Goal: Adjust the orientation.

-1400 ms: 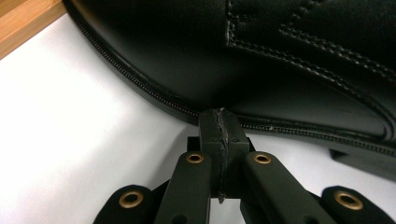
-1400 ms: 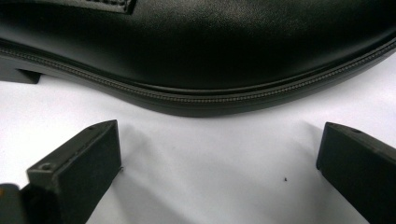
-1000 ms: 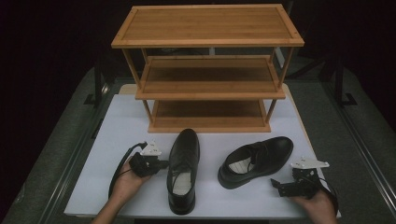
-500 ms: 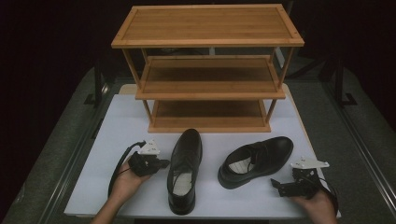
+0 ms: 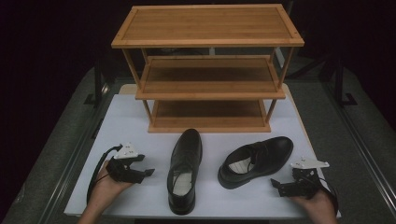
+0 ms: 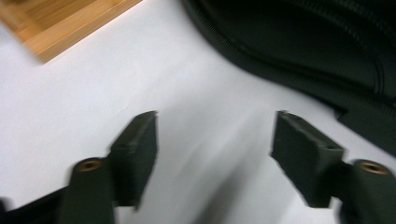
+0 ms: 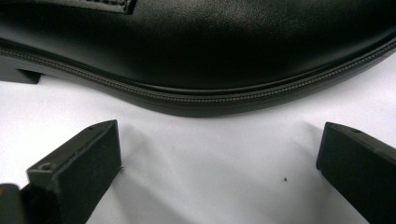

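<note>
Two black leather lace-up shoes lie on the white table (image 5: pixel 140 116) in front of the three-tier bamboo shoe rack (image 5: pixel 208 70). Left shoe (image 5: pixel 185 170) points toe-first at the rack, heel near the table's front edge. Right shoe (image 5: pixel 256 159) lies angled, toe to the right.

Left gripper (image 5: pixel 148 171): jaws have just been opening, now apart, nothing between them, bare table separating it from the left shoe.

Right gripper (image 5: pixel 276 185): jaws apart, empty, just beside the right shoe's sole edge.
</note>
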Available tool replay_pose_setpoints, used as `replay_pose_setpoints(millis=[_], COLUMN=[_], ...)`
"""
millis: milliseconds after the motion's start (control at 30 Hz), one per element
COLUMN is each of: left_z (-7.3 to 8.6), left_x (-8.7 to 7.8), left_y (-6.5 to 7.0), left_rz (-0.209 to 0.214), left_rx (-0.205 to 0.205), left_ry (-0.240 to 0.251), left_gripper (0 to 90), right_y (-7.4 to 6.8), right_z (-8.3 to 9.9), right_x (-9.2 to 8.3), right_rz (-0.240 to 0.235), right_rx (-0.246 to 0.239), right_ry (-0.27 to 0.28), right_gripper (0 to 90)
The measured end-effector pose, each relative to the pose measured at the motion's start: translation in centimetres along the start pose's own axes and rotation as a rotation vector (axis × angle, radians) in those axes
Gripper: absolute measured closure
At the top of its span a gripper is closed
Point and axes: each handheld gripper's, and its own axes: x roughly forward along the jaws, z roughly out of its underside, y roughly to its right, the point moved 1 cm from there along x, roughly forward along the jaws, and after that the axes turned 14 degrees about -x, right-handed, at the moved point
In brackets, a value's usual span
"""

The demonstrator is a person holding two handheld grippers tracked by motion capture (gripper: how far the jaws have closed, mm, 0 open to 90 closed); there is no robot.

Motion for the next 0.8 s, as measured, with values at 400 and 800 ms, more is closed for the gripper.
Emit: replay_pose_setpoints(millis=[400, 800], left_z=[3.2, 5.4], left_x=[-1.4, -1.2], left_y=[-1.3, -2.7], left_rz=[-0.083, -0.079], left_rx=[-0.04, -0.053], left_ry=[-0.011, 0.014], left_gripper=[0.0, 0.0], right_y=[0.0, 0.0], right_z=[0.0, -0.1], right_x=[0.0, 0.0], right_rz=[0.0, 0.001], right_rx=[0.002, -0.001], right_ry=[-0.001, -0.005], right_gripper=[0.0, 0.0])
